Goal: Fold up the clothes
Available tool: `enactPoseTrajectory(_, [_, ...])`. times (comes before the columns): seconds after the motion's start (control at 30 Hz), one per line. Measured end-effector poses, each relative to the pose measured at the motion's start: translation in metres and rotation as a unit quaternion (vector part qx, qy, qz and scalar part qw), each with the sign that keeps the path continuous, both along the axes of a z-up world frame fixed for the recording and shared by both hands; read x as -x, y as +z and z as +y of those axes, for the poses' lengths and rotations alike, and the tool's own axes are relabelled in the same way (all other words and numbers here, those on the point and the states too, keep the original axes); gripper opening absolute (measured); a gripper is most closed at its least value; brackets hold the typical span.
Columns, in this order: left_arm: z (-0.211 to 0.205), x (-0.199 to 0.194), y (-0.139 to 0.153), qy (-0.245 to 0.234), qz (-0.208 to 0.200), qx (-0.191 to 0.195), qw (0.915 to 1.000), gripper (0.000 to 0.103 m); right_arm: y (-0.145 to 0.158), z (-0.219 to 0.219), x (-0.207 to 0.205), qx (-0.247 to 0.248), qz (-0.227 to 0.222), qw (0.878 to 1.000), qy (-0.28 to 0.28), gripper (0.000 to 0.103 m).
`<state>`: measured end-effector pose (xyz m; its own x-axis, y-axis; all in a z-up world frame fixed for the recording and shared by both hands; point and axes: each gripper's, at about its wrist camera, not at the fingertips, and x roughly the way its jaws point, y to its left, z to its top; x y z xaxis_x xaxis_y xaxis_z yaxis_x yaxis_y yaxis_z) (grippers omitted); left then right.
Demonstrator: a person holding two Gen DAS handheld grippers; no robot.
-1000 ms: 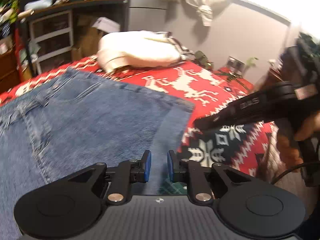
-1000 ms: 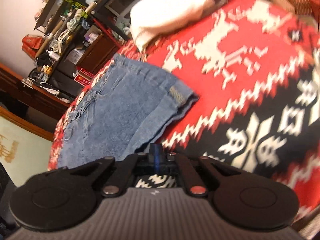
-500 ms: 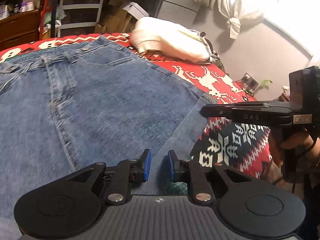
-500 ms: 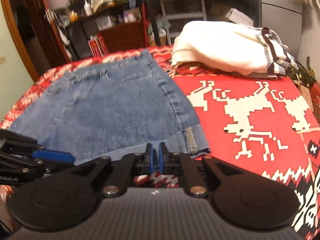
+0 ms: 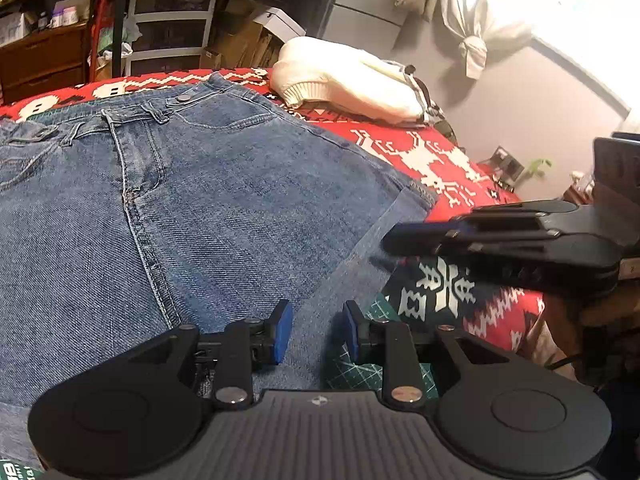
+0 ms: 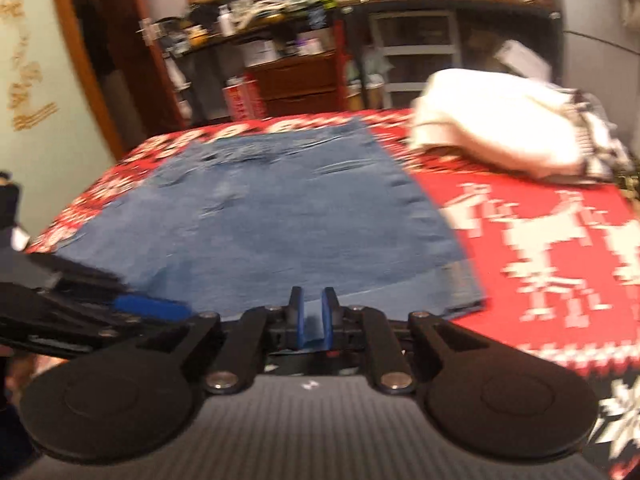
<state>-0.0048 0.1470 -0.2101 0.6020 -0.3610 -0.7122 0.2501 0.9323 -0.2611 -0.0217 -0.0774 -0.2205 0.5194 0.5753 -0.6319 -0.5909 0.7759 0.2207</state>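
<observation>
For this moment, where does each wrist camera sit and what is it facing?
Left wrist: behind the left gripper, open over the jeans' near hem; the right gripper shows at right.
Right wrist: behind the right gripper, slightly open at the hem, facing the shelves.
Shared: jeans, white sweater, red blanket.

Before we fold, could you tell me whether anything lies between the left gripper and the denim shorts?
Nothing visible does: the left gripper is open directly over the shorts' hem, and the white sweater lies beyond the far edge.
</observation>
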Motion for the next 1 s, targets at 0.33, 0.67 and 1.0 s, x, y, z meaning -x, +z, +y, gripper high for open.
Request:
enactPoseTrajectory(0.33, [0.015,0.009,0.0,0.012,0.001,-0.007,0.9999,0.027,-0.015,-0.026,-0.014,0.002,0.03,0.998,-0.049,0.003])
enactPoseTrajectory(0.67, [0.021,0.016,-0.001,0.013,-0.002,-0.012,0.9998,0.027,-0.012,-0.023,-0.015,-0.009,0.034,0.998,-0.048,0.012])
enactPoseTrajectory(1.0, [0.023,0.017,-0.002,0.014,-0.005,-0.012,0.9998,0.027,-0.011,0.035,0.015,0.007,0.026,0.998,0.063,0.012])
